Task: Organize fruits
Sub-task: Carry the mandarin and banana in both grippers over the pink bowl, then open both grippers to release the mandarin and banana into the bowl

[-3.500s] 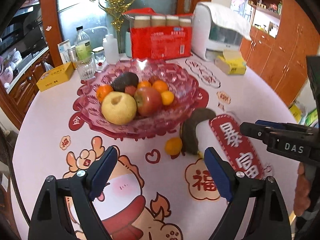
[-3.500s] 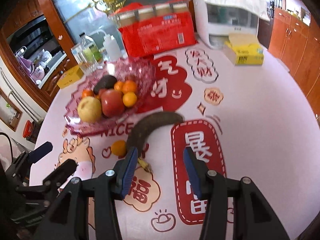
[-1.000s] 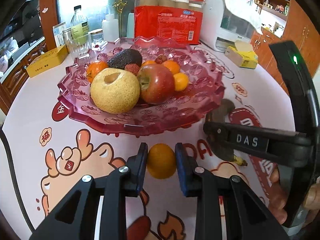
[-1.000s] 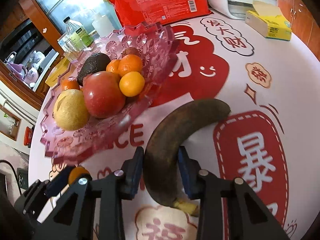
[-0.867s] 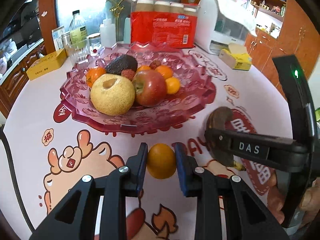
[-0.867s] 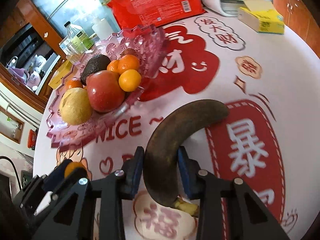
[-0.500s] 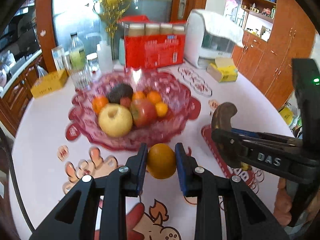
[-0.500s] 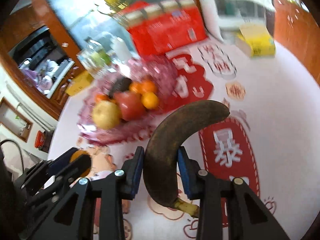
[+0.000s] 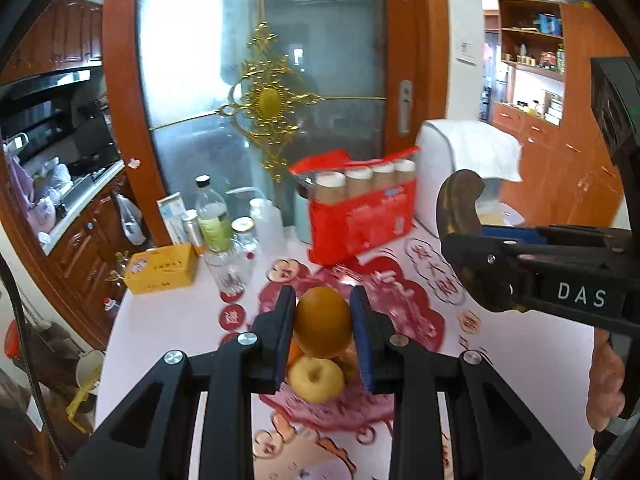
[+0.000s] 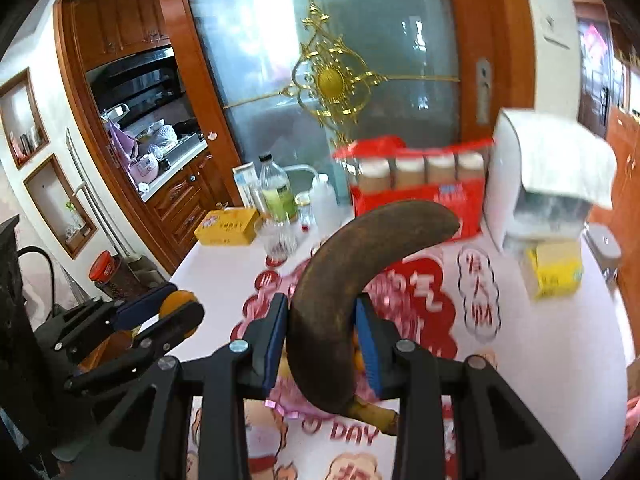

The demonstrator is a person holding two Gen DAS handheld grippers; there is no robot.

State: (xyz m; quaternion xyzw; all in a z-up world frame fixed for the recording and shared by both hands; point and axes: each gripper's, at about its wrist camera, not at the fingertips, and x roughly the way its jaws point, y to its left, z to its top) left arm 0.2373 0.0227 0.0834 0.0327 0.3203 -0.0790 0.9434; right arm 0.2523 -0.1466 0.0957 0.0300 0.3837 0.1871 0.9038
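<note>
My left gripper (image 9: 323, 326) is shut on a small orange (image 9: 322, 322) and holds it high above the pink glass fruit bowl (image 9: 416, 312). A yellow pear (image 9: 317, 378) in the bowl shows below the orange. My right gripper (image 10: 322, 334) is shut on a dark brown overripe banana (image 10: 348, 268), lifted over the bowl (image 10: 280, 392). In the left wrist view the right gripper (image 9: 472, 264) holds the banana (image 9: 456, 208) at the right. In the right wrist view the left gripper (image 10: 176, 308) with the orange (image 10: 176, 300) is at the left.
At the table's back stand a red pack of cups (image 9: 360, 216), a white appliance (image 9: 460, 168), bottles and a glass (image 9: 232, 268), and a yellow box (image 9: 162, 268). Another yellow box (image 10: 554, 270) lies at the right. The white tablecloth (image 10: 560, 344) has red prints.
Both grippers closed on their fruit on the table, the left on the orange, the right on the banana, then rose high above the bowl; the views now tilt up toward the door.
</note>
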